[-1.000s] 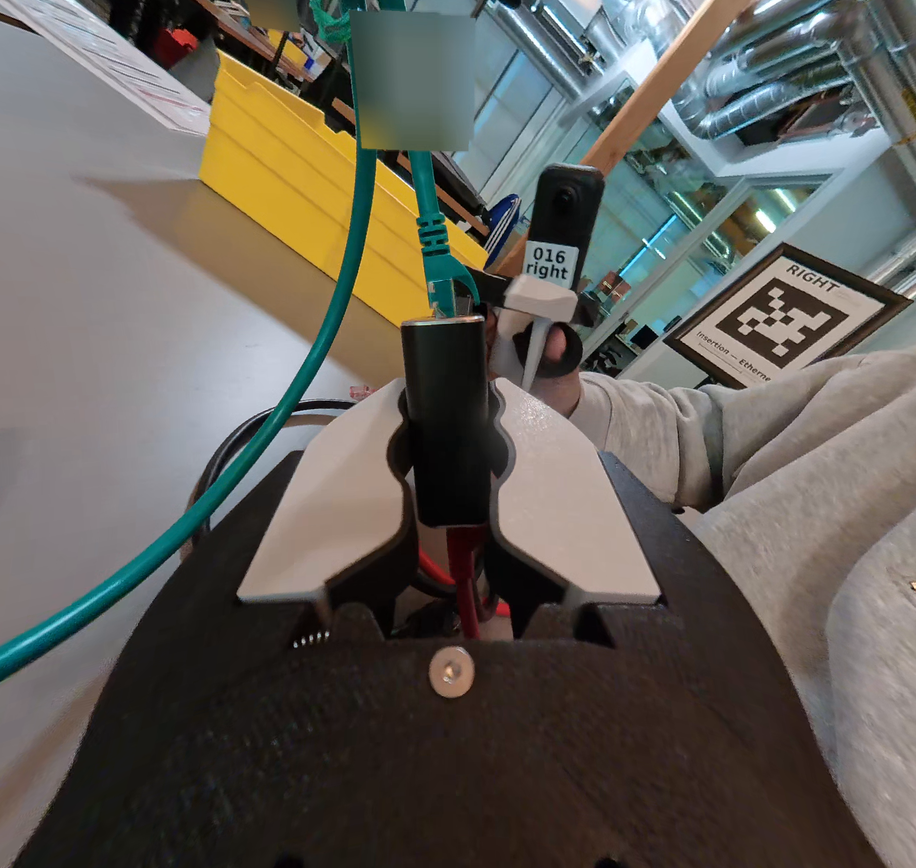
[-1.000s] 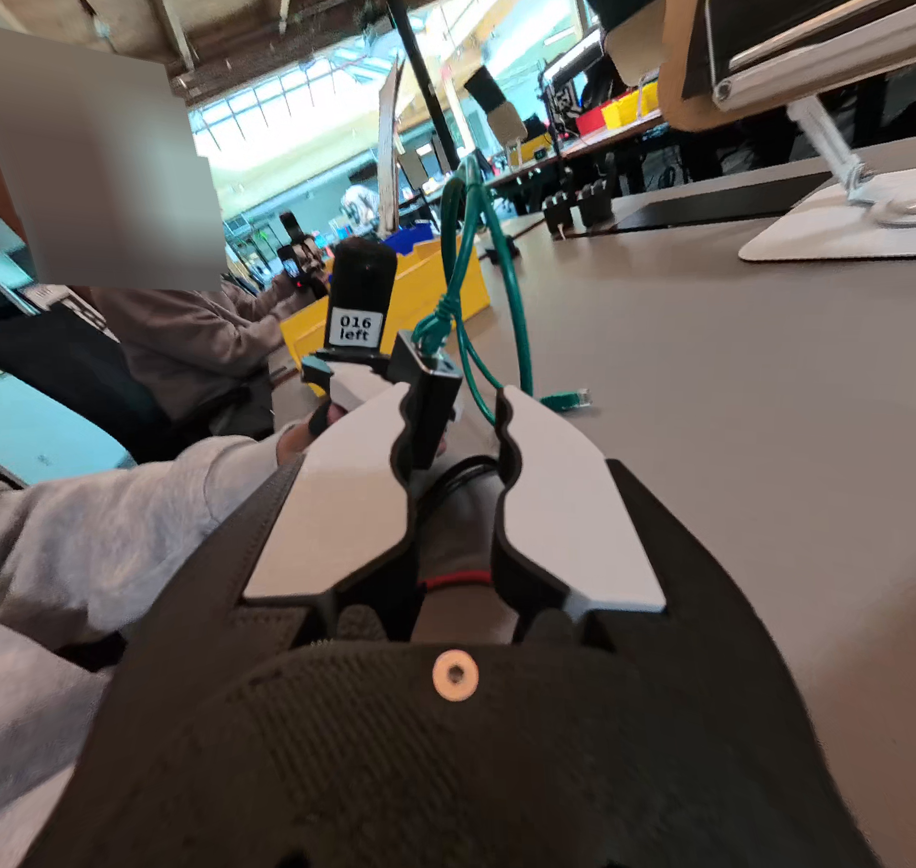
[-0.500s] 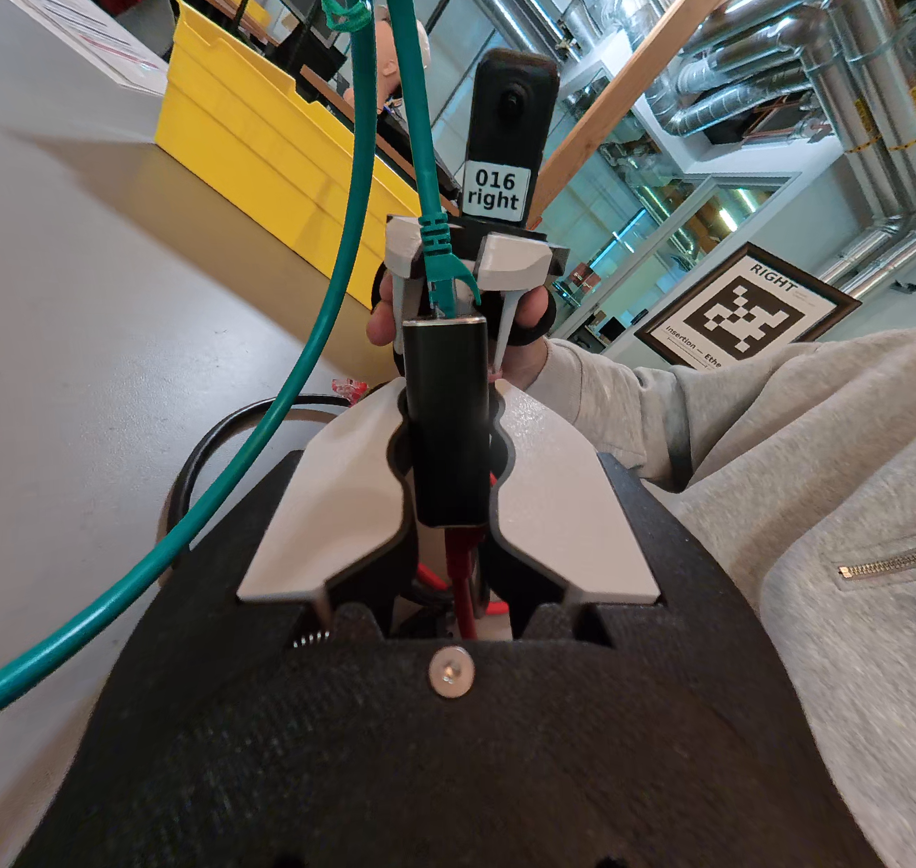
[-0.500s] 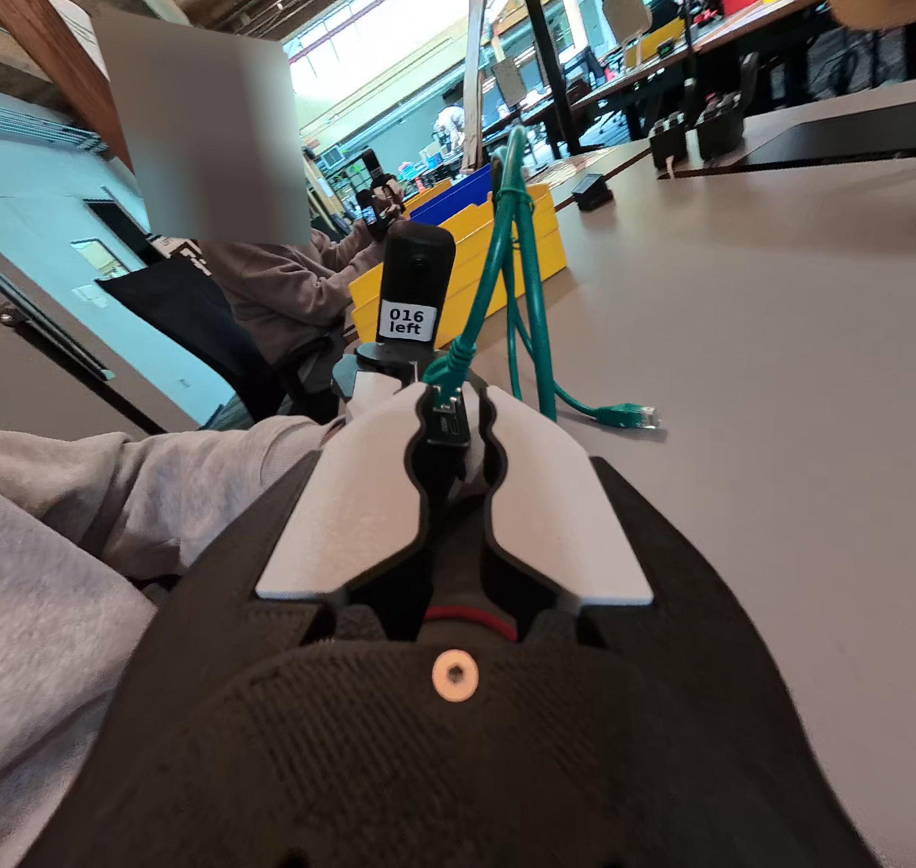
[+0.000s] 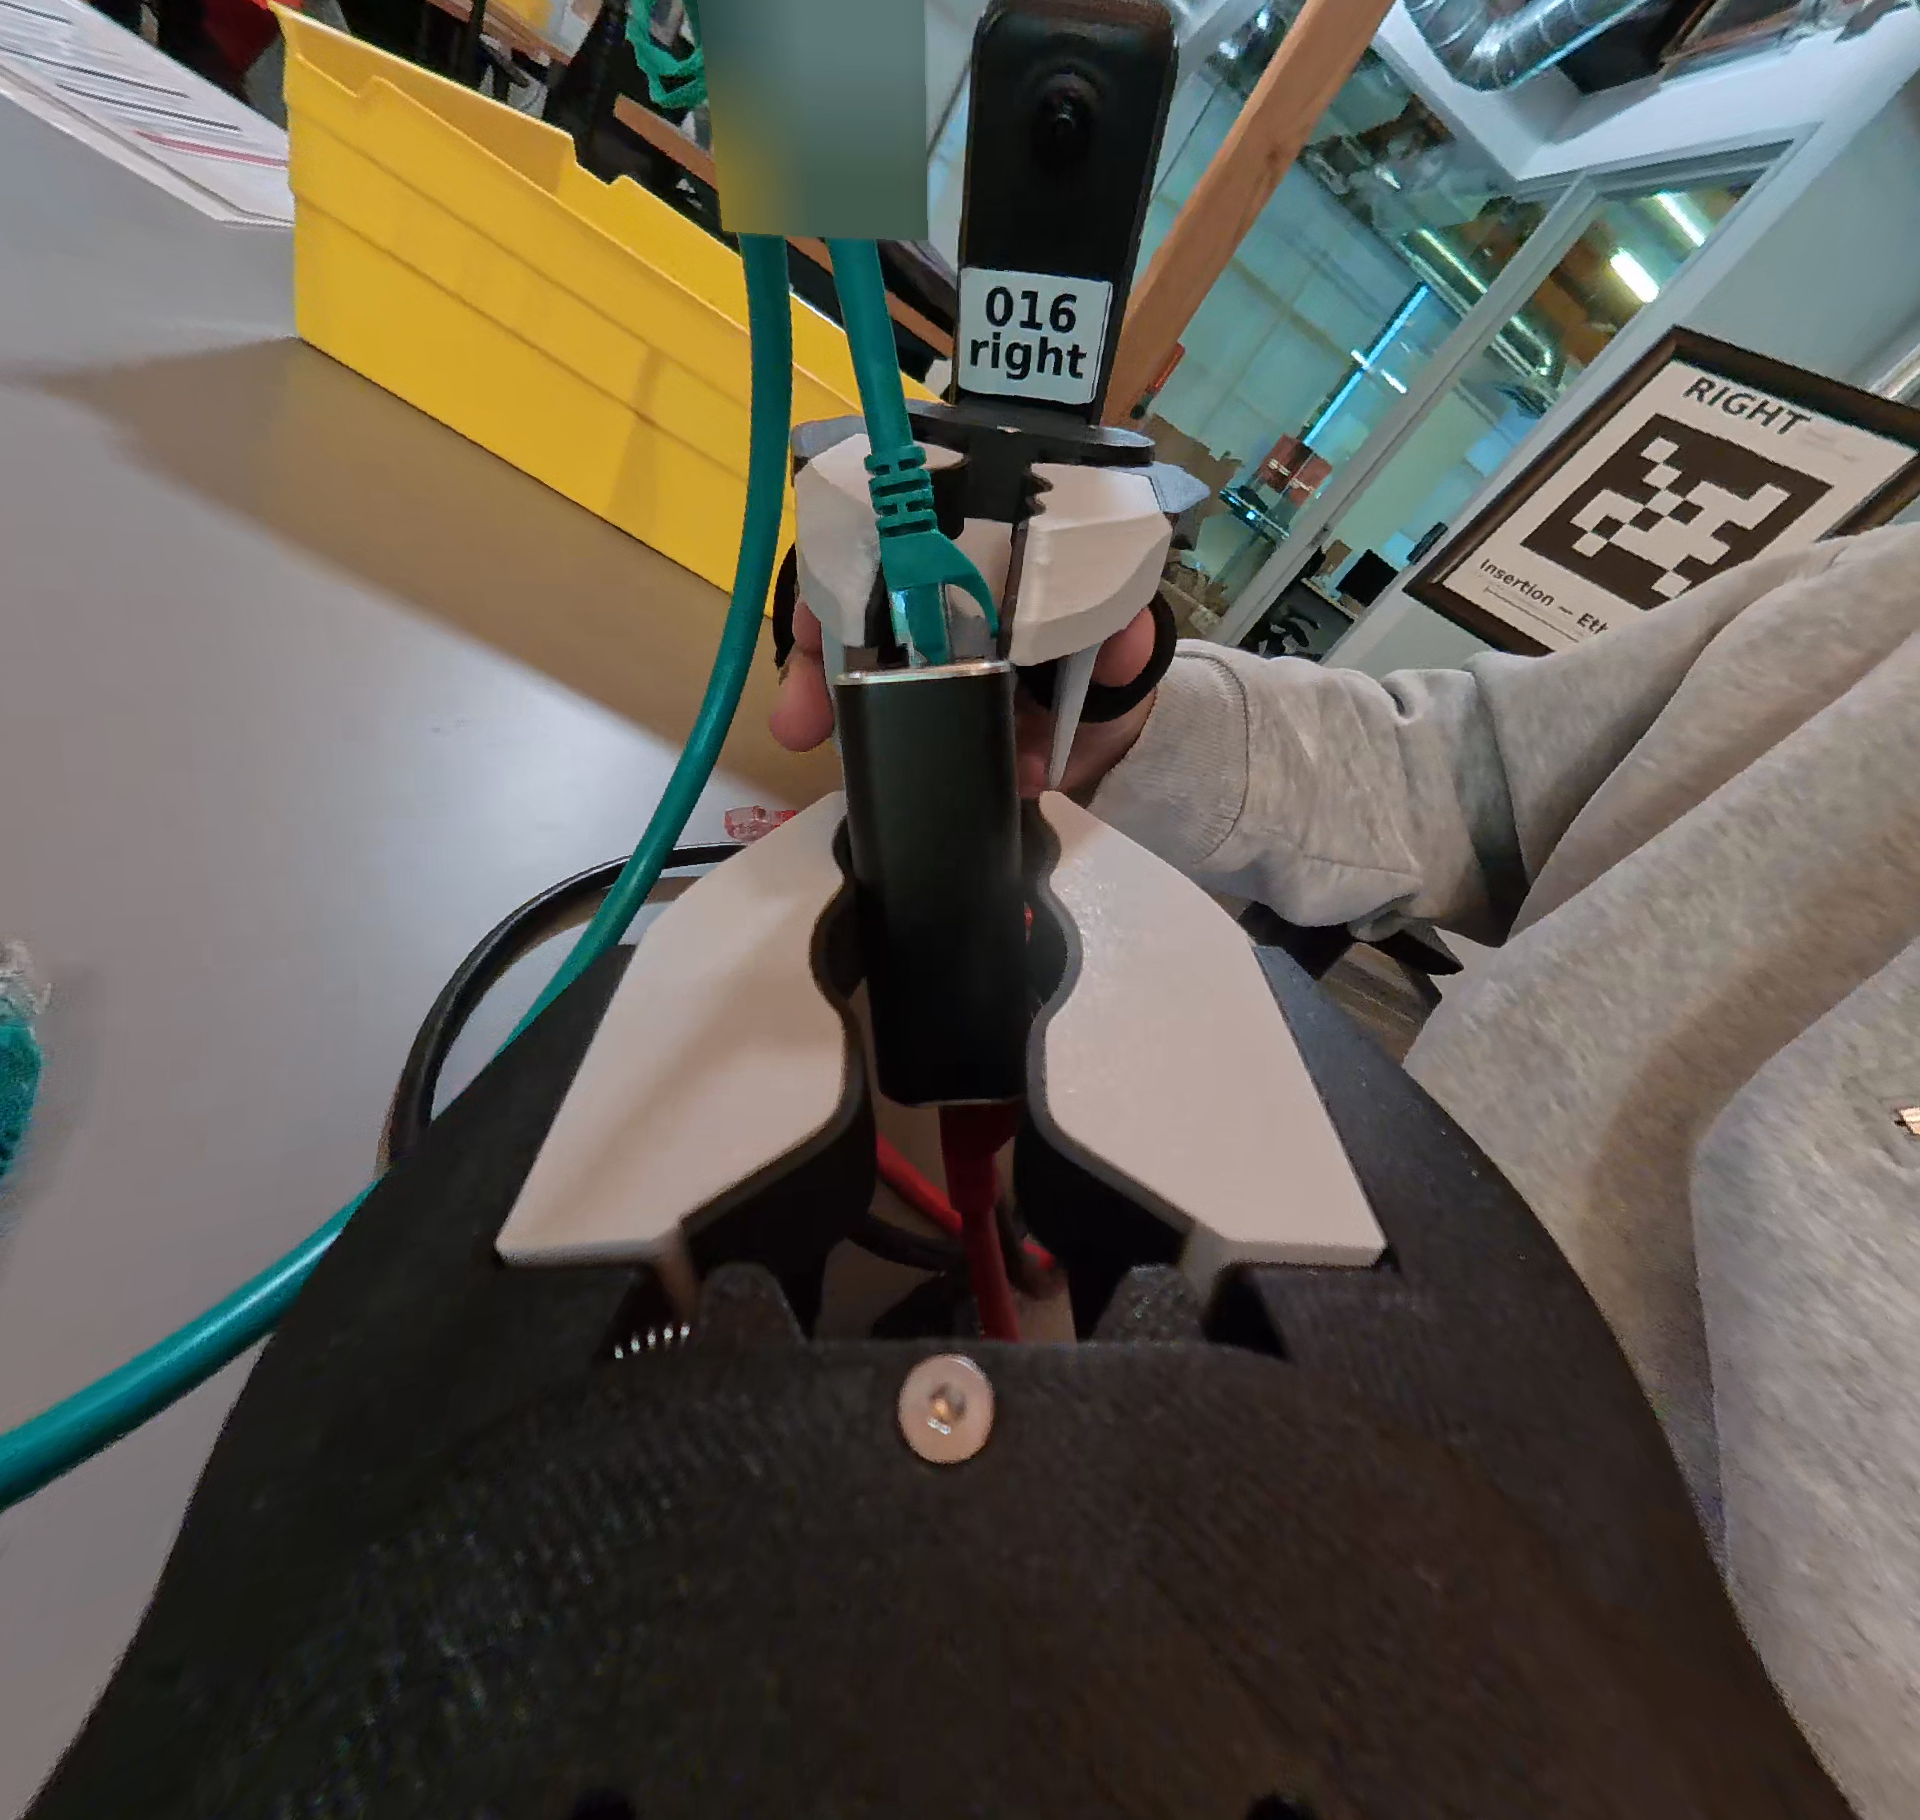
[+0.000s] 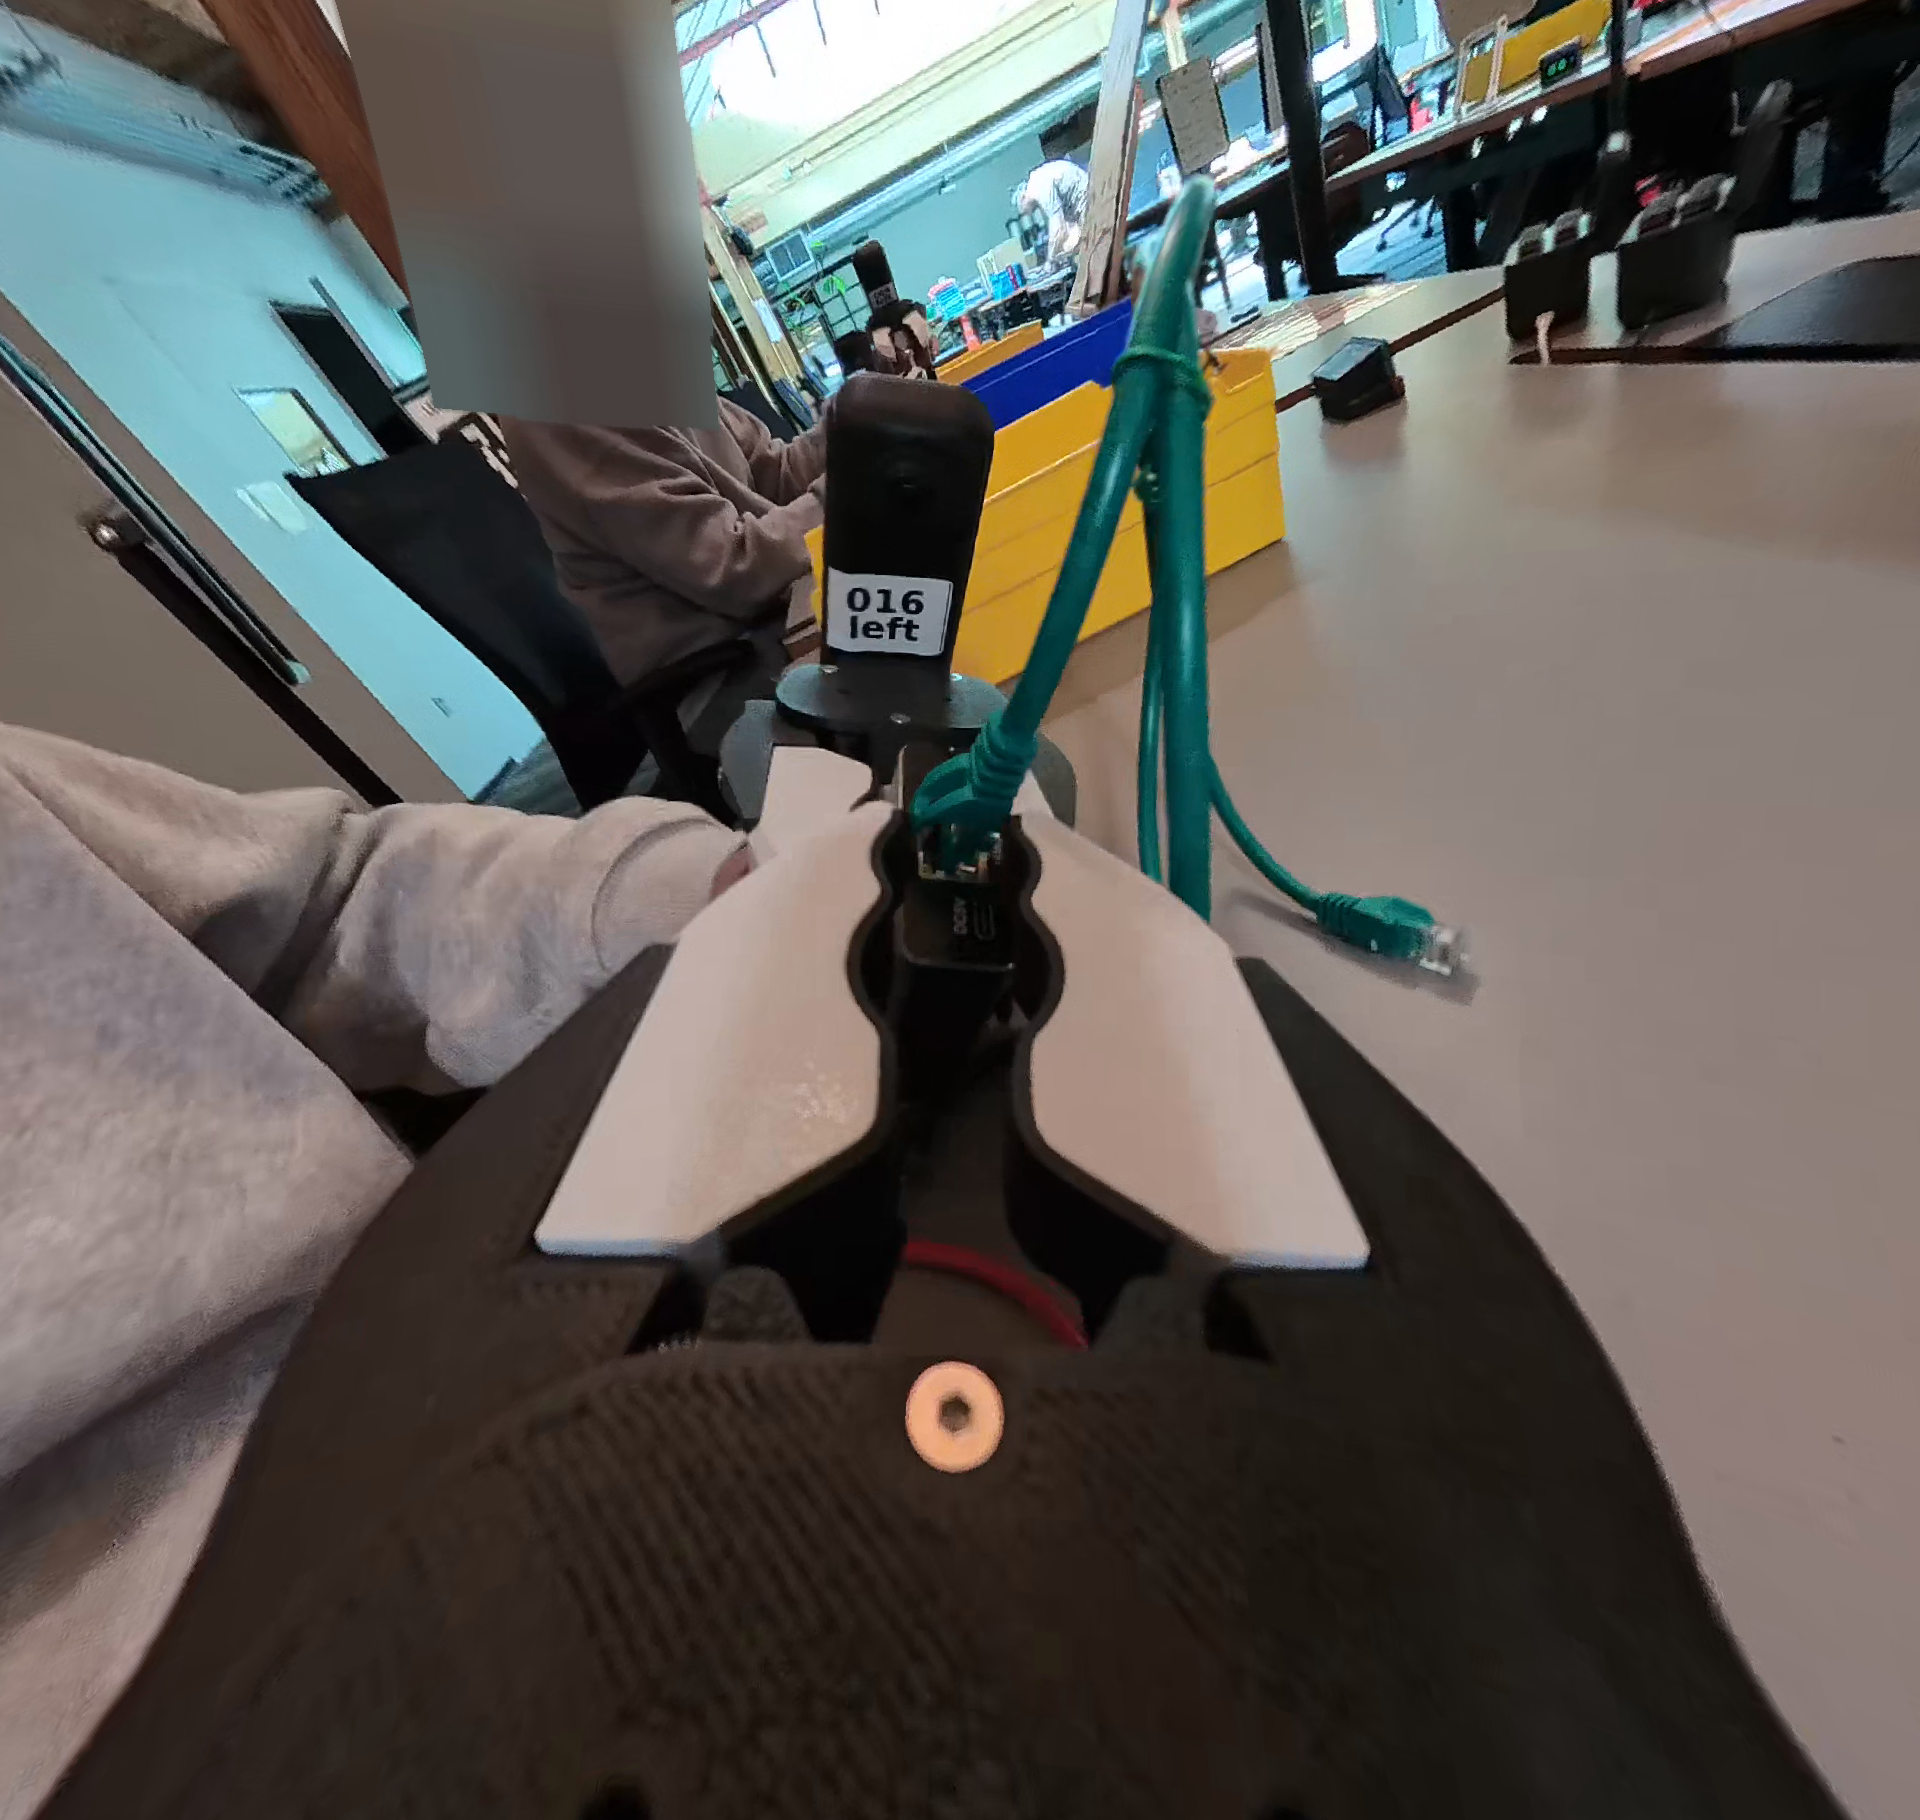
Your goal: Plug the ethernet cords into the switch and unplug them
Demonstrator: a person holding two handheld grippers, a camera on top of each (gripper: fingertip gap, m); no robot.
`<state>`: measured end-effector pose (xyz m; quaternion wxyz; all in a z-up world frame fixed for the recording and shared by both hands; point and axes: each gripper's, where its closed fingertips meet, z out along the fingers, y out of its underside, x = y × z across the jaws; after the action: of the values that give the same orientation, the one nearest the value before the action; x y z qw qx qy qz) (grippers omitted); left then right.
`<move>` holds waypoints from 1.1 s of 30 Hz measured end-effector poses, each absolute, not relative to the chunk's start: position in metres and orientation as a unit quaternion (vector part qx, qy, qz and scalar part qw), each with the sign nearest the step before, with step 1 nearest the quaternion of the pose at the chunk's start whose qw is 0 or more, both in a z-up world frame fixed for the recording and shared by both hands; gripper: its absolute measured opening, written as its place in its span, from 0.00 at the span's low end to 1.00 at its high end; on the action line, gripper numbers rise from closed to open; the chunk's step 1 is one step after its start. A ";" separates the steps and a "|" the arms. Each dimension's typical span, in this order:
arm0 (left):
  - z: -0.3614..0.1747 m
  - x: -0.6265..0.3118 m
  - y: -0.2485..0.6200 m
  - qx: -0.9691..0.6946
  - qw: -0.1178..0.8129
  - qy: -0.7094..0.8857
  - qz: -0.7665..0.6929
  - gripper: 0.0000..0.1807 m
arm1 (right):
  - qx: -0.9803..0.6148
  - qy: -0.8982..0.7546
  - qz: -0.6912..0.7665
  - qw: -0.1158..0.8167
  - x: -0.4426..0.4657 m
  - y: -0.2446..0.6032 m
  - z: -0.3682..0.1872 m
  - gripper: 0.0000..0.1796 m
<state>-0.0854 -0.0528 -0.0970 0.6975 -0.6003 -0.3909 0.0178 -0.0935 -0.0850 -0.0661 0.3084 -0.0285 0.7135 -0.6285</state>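
Observation:
My left gripper is shut on a small black switch and holds it upright above the table. A green ethernet cord has its plug seated in the switch's top end. A red cable leaves the bottom end. My right gripper faces the left one, with its fingers closed in around the green plug and the switch's port end. It also shows in the left wrist view. The cord's other plug lies loose on the table.
A yellow bin stands on the grey table behind the grippers, also in the right wrist view. A black cable loop lies under the switch. A framed marker sign stands at the right. A person sits beyond.
My right gripper has come in from beside the switch to its port end and narrowed around the green plug. The left gripper still holds the switch.

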 end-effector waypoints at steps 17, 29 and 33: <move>-0.093 -0.082 -0.051 -0.604 0.704 -0.373 0.025 0.15 | -0.018 0.691 -0.649 0.318 -0.095 -0.080 -0.056 0.10; -0.092 -0.083 -0.052 -0.599 0.708 -0.374 0.024 0.16 | -0.011 0.705 -0.635 0.314 -0.094 -0.084 -0.058 0.09; -0.088 -0.082 -0.055 -0.583 0.724 -0.368 0.019 0.18 | -0.006 0.703 -0.637 0.316 -0.094 -0.085 -0.059 0.08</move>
<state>-0.0820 -0.0546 -0.0876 0.7240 -0.5833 -0.3677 0.0194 -0.0941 -0.0847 -0.0586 0.3163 -0.0064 0.7032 -0.6367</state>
